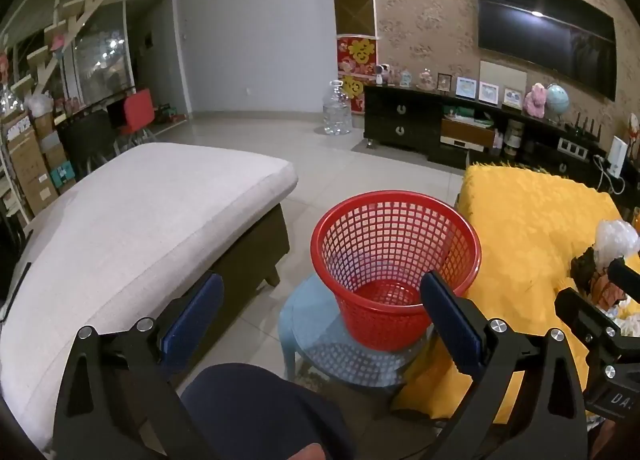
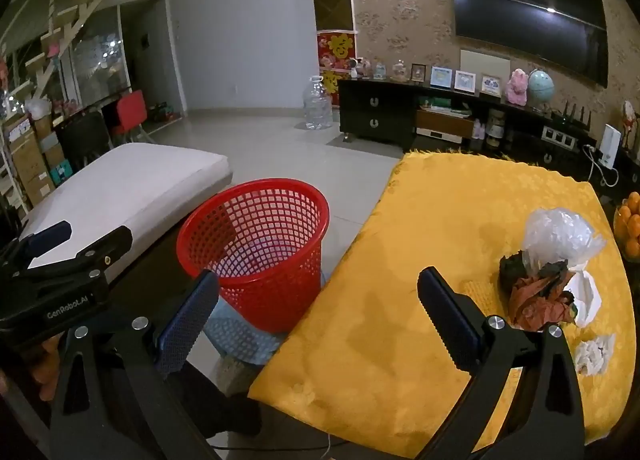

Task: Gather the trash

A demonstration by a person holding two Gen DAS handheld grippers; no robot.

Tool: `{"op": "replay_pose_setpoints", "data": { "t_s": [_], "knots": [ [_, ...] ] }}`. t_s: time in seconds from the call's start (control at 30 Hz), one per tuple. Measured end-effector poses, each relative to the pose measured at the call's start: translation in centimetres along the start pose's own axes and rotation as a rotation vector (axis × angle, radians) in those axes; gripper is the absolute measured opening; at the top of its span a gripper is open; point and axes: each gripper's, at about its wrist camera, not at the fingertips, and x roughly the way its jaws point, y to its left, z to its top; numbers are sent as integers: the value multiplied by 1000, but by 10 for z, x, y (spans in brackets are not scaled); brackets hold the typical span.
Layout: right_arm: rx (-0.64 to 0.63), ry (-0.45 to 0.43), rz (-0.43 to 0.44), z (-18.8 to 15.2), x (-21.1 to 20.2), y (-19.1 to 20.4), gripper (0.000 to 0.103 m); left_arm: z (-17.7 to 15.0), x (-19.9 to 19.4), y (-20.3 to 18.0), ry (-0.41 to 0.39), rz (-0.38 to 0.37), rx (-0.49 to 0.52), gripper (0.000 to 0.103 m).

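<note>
A red mesh basket (image 1: 394, 256) (image 2: 256, 248) stands empty on a low blue stool (image 1: 316, 336), beside a table under a yellow cloth (image 2: 420, 300). On the cloth's right side lies a heap of trash: a clear crumpled plastic bag (image 2: 560, 232), brown and dark crumpled paper (image 2: 540, 296), white paper (image 2: 586, 296) and a crumpled tissue (image 2: 594, 352). My left gripper (image 1: 320, 316) hangs open in front of the basket, nothing between its fingers. My right gripper (image 2: 316, 308) is open over the cloth's left edge, left of the trash heap.
A beige cushioned bench (image 1: 132, 236) stands left of the basket. A person's dark-clad knee (image 1: 256, 408) is below the left gripper. Oranges (image 2: 630, 224) sit at the table's right edge. A black TV cabinet (image 2: 440, 120) and a water jug (image 2: 318, 102) stand along the far wall.
</note>
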Motion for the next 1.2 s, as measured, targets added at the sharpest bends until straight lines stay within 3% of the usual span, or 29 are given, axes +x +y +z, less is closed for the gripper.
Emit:
{"op": "replay_pose_setpoints", "data": {
  "t_s": [1.2],
  "knots": [
    [5,-19,7,1,-4,0,97,4,-5,-7,-5,-8,12,95]
  ]
}}
